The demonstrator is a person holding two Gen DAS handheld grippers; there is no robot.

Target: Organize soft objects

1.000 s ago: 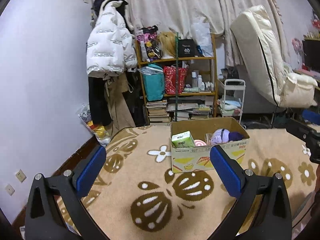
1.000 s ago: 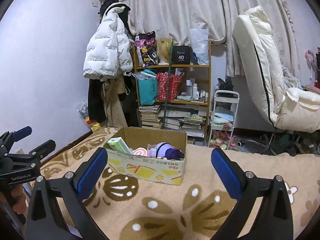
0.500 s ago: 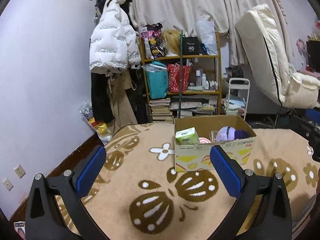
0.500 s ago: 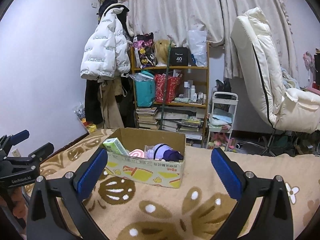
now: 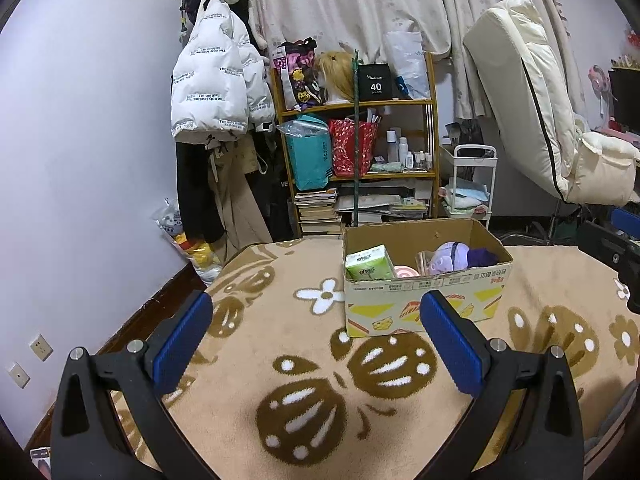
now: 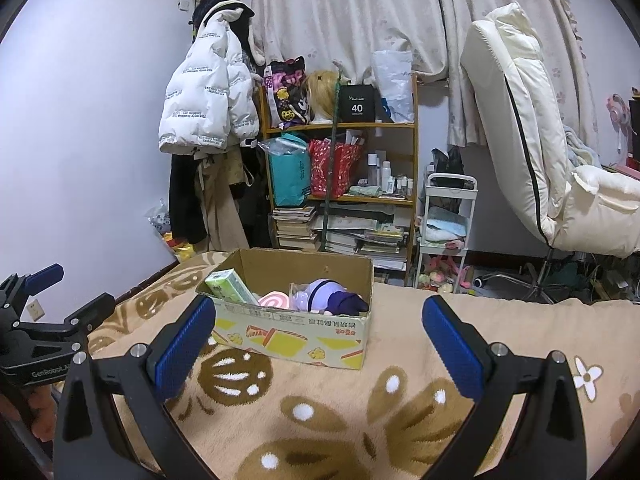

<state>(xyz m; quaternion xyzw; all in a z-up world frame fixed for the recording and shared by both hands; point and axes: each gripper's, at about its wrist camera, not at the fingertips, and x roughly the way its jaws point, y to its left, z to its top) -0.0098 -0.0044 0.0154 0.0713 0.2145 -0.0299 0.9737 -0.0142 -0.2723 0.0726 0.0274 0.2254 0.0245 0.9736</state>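
Note:
A cardboard box (image 5: 424, 300) stands on a beige patterned blanket (image 5: 280, 360). In it lie a green tissue pack (image 5: 366, 267), a pink round item (image 5: 405, 272), and a purple plush toy (image 5: 452, 257) with a dark purple part (image 5: 482, 257). The box also shows in the right wrist view (image 6: 292, 332), with the tissue pack (image 6: 230, 285) and plush (image 6: 324, 295). My left gripper (image 5: 316, 344) is open and empty, short of the box. My right gripper (image 6: 318, 352) is open and empty, also short of the box.
A wooden shelf (image 5: 360, 160) with bags, bottles and books stands behind the bed. A white puffer jacket (image 5: 212, 80) hangs at left. A cream recliner (image 5: 540, 120) stands at right, with a small white cart (image 5: 468, 188) beside the shelf.
Both grippers have drifted slightly, so the box sits a little further right in the left wrist view. Both stay open and empty.

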